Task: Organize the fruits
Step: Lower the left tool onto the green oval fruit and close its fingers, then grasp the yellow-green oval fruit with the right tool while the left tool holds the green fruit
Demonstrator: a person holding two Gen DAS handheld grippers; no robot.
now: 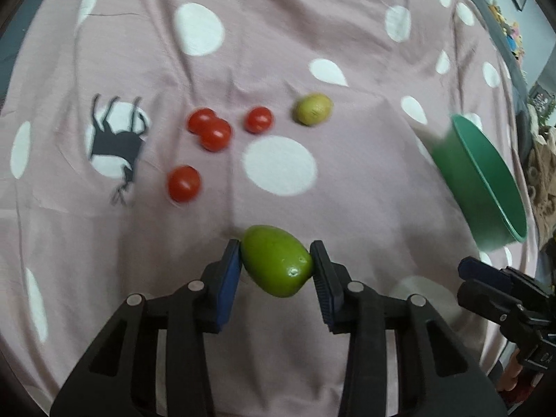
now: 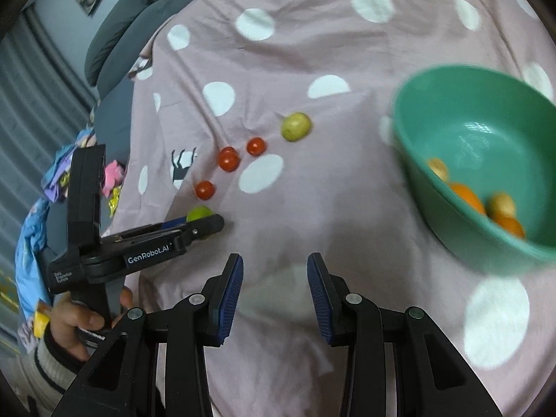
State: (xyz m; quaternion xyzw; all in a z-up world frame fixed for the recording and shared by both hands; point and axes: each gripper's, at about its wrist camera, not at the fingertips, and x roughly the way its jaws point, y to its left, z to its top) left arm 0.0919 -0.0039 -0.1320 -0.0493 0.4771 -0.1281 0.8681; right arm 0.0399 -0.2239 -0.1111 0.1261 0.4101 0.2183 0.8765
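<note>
With the left gripper pinching the green fruit well short of the bowl and the right gripper slightly apart on nothing, carry it level over the rim, then release low.

Right gripper, bottom ctr: blue pads apart, nothing btwn them, over pink spotted cloth. Green bowl, right side, tilted; holds oranges and small yellow fruits. Four tomatoes at ctr-left; yellow-green fruit just above-right of them. Left gripper, lower left, gripped by a hand; jaws clamp a green fruit, mostly hidden.
</note>
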